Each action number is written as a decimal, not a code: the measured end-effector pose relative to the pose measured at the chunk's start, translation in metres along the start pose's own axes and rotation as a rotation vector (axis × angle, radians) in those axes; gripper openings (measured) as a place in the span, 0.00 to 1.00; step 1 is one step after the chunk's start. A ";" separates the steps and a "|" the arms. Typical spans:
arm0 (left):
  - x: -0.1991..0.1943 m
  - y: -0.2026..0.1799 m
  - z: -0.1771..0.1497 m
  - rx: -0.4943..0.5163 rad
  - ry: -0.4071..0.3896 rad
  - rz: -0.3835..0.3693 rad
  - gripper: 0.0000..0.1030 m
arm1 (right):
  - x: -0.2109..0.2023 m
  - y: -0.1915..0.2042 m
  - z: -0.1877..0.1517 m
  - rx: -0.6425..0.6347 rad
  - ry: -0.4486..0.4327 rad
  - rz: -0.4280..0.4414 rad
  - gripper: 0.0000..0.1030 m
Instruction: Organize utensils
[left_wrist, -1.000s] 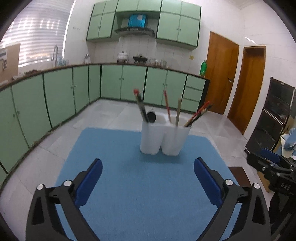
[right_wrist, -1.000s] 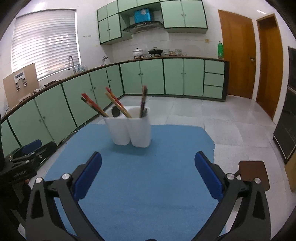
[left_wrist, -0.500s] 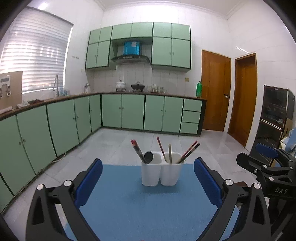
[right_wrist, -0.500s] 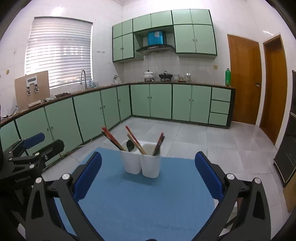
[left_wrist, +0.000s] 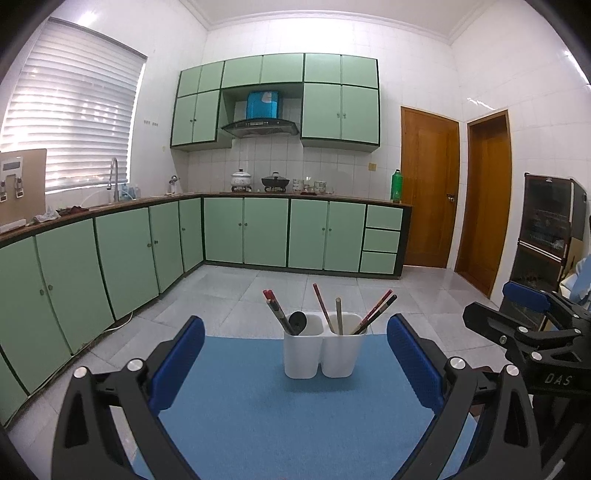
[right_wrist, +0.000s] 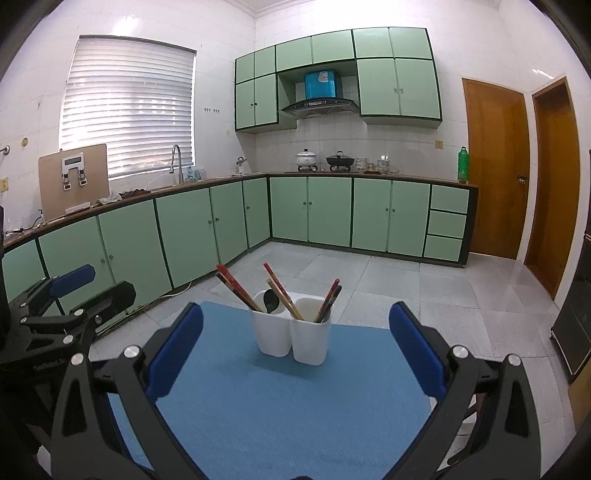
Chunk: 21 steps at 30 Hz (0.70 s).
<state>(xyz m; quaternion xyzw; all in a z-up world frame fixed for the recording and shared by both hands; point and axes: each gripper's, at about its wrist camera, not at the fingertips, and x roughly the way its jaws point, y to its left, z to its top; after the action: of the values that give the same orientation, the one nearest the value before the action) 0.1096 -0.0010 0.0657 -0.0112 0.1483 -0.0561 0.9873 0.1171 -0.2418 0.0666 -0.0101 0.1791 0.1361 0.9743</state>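
A white plastic two-compartment utensil holder (left_wrist: 320, 350) stands at twelve o'clock on the blue mat (left_wrist: 258, 424). Its left compartment holds a black spoon (left_wrist: 297, 320) and chopsticks (left_wrist: 276, 312); the right holds only chopsticks (left_wrist: 373, 313). The left gripper (left_wrist: 295, 365) and right gripper (right_wrist: 295, 354) gape wide, holding nothing. Only the left view shows the dark glass-fronted cabinet (left_wrist: 550, 236) at three o'clock.

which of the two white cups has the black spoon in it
The left cup in the left wrist view: the black spoon sits there beside dark chopsticks. The right cup holds only sticks.
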 end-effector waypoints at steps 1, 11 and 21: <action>0.000 0.000 0.000 0.001 -0.001 0.001 0.94 | 0.001 0.001 0.000 0.001 0.000 0.000 0.95; 0.000 -0.002 0.001 0.006 0.004 0.002 0.94 | 0.004 0.000 -0.001 0.004 0.007 0.001 0.95; 0.000 -0.001 0.002 0.004 0.005 0.003 0.94 | 0.006 0.000 -0.001 -0.001 0.007 -0.006 0.95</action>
<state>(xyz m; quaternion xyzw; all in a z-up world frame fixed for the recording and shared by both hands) 0.1101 -0.0023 0.0674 -0.0090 0.1507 -0.0550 0.9870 0.1224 -0.2407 0.0636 -0.0118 0.1825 0.1333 0.9741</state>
